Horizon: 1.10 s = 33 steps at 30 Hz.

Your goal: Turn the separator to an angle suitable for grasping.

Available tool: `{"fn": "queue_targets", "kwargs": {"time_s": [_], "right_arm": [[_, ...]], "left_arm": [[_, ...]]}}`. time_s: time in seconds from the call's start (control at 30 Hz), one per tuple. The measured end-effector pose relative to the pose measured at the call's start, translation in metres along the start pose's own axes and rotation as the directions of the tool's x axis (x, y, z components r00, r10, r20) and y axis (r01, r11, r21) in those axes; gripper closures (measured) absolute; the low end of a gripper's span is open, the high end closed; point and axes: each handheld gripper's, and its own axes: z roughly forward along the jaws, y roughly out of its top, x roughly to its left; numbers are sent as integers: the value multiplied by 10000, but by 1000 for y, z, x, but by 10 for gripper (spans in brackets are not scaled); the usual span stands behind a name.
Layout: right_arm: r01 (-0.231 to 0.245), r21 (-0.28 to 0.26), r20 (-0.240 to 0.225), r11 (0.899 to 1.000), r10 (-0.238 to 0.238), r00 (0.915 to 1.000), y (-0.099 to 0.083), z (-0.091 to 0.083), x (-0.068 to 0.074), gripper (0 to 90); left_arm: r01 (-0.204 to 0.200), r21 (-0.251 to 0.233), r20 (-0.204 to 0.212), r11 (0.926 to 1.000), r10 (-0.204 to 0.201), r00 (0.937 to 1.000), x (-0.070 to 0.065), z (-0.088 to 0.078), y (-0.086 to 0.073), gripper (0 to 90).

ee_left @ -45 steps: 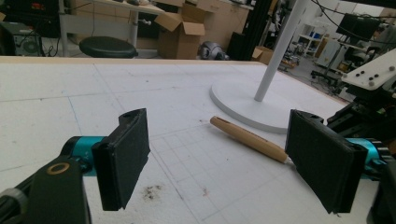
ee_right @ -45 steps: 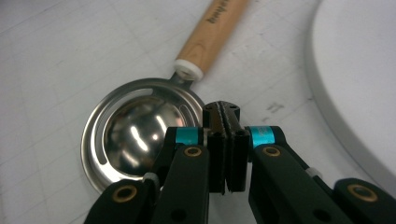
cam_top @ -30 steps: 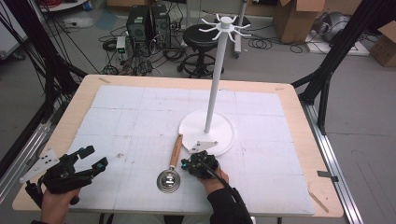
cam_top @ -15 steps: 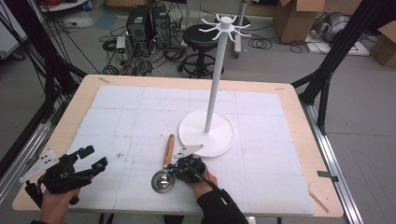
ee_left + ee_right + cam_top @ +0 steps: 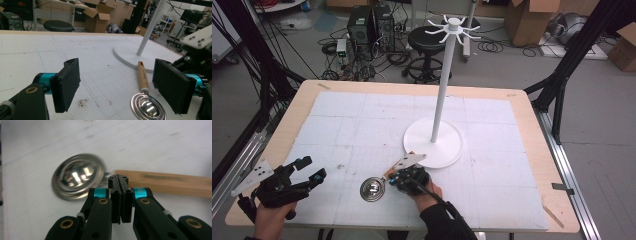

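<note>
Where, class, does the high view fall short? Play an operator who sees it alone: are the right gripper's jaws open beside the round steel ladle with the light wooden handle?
Observer: No. In the right gripper view the right gripper has its jaws pressed together with nothing between them.
Operator: Where are its tips?
Observer: Where the round steel ladle bowl meets the light wooden handle.
Operator: Which way does the handle point?
Observer: The left gripper view shows it pointing toward the flat white round stand base.
</note>
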Motion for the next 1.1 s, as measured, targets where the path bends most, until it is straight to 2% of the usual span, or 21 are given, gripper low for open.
{"fn": "queue_targets", "kwargs": {"time_s": [0.07, 0.1, 0.17, 0.2, 0.27, 0.37, 0.53, 0.6, 0.7, 0.77, 0.8, 0.93, 1.1], "right_arm": [[-346, -423, 796, 9985, 379, 9961, 0, -17, -16, 889], [-606, -621, 1227, 9962, 679, 9901, 0, -25, -26, 889], [-1086, -931, 1991, 9897, 1254, 9719, -1, -36, -45, 889], [-1335, -1091, 2180, 9850, 1548, 9636, -1, -39, -54, 889], [-1554, -1101, 2461, 9817, 1784, 9527, 0, -39, -65, 890], [-1669, -830, 2608, 9825, 1830, 9479, 1, -29, -75, 889], [-1570, -362, 2616, 9869, 1610, 9517, 7, -13, -85, 889], [-1364, -197, 2502, 9905, 1370, 9584, 10, -8, -87, 889], [-1383, 20, 2269, 9904, 1342, 9646, 9, -3, -90, 889], [-1377, 210, 2076, 9902, 1305, 9695, 8, 1, -91, 889], [-1283, 202, 1848, 9915, 1224, 9751, 8, 3, -90, 890], [-1041, 262, 1181, 9942, 1004, 9879, 8, 5, -86, 891], [-787, 325, 568, 9964, 768, 9954, 10, 9, -73, 892]], "left_arm": [[10, -2, -6, 10000, -10, 10000, -1, 1, 0, 225], [-25, 30, -4, 10000, 25, 10000, -1, 1, 0, 225], [-69, 50, 41, 10000, 68, 10000, -2, 2, 0, 225], [-64, 70, 46, 10000, 64, 10000, -2, 2, 0, 225], [-43, 89, 28, 10000, 43, 10000, -1, 3, 0, 225], [-5, 59, 8, 10000, 5, 10000, 0, 2, 0, 225], [-12, 54, 22, 10000, 12, 10000, 0, 2, -1, 225], [-13, 72, 22, 10000, 13, 10000, 0, 2, -1, 225], [10, 57, 15, 10000, -10, 10000, 0, 2, -1, 225], [-7, 77, 26, 10000, 6, 10000, 0, 2, -1, 225], [-8, 77, 30, 10000, 8, 10000, 0, 2, -1, 225], [-19, 97, 32, 10000, 19, 10000, 0, 2, -1, 225], [-45, 110, 39, 9999, 44, 10000, 0, 2, -1, 225]]}}
